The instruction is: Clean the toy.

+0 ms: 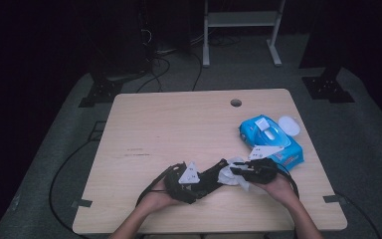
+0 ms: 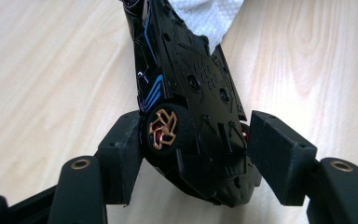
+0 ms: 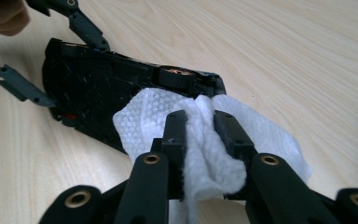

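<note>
Near the table's front edge, your left gripper [image 2: 193, 154] clamps the black toy car [image 2: 191, 107] at its rear wheels; your right gripper [image 3: 200, 126] pinches a white textured wipe [image 3: 205, 140] against the car's underside.

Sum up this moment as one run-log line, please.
left hand-held gripper: shut on black toy car | right hand-held gripper: shut on white wipe, against car's underside | blue wipes pack: open

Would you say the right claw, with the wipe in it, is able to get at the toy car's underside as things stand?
Probably yes: the left claw holds the toy car underside up, and the wipe in the right claw already lies against it.
</note>
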`<state>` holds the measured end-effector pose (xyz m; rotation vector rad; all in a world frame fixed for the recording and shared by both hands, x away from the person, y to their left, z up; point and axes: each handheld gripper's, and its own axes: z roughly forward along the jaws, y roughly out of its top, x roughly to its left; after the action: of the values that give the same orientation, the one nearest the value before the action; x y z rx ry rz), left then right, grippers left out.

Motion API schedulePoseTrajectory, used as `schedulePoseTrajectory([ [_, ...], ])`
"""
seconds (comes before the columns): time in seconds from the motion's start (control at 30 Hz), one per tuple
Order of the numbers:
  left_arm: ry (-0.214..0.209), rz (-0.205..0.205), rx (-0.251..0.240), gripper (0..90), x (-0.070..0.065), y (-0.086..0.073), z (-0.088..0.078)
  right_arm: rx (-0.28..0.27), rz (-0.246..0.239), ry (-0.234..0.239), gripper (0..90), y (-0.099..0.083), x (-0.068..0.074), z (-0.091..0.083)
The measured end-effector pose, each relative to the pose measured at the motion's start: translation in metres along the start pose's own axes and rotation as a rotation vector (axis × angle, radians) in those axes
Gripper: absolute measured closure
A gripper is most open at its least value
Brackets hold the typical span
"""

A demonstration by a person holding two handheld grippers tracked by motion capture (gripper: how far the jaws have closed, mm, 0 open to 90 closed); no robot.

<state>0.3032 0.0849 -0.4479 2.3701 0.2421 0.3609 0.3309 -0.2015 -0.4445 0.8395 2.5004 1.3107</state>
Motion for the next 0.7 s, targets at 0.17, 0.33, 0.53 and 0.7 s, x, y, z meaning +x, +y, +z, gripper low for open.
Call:
schedulePoseTrajectory([
  [0.17, 0.059, 0.116, 0.007, 37.3, -0.007, 0.0, -0.001, 0.004, -0.014, 0.035, 76.6, -0.001, -0.001, -0.003],
  [0.33, 0.084, 0.169, -0.04, 55.9, -0.01, 0.0, -0.006, -0.014, -0.045, 0.029, 78.8, 0.007, 0.004, -0.013],
  [0.53, 0.051, 0.137, 0.03, 53.6, -0.012, -0.006, 0.009, -0.087, -0.057, 0.051, 78.7, 0.022, 0.02, -0.016],
  [0.7, -0.001, 0.032, -0.025, 55.6, -0.004, -0.009, 0.009, -0.13, -0.057, 0.035, 78.5, 0.029, 0.032, -0.013],
])
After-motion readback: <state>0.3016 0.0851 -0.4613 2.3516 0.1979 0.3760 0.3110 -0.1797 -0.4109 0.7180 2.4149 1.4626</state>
